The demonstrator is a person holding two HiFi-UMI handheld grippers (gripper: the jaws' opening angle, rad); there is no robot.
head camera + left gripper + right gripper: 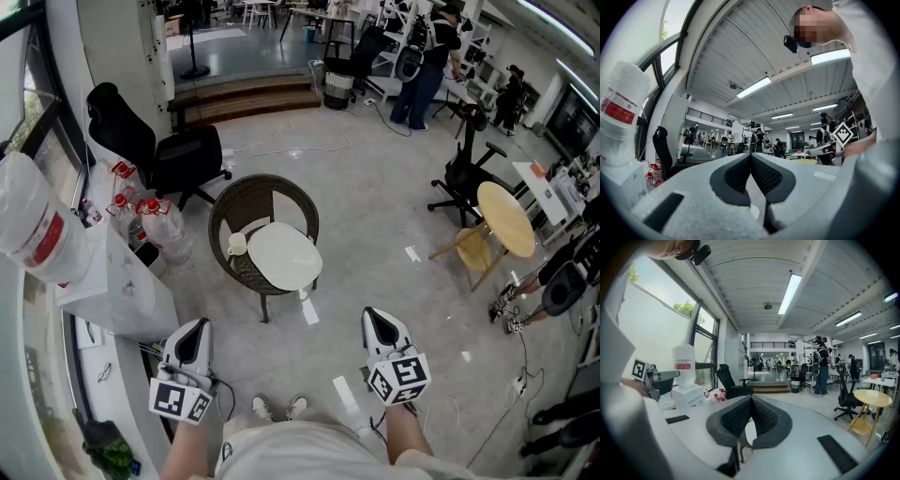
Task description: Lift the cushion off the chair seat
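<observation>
Cushion point(284, 255) on chair point(246, 185), well ahead of left gripper point(192, 326), right gripper point(374, 316), fingers clenched, empty

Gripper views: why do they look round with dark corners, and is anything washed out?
Left gripper view: the wide-angle lens bends straight lines and blackens the corners; the ceiling strip light glares white. Right gripper view: same bend; the window is washed out. Head view: sharp and evenly lit around the cushion and wicker chair.

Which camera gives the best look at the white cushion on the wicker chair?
The head view: the cushion lies whole on the chair. The right gripper view shows only a white sliver of it; the left gripper view barely any.
</observation>
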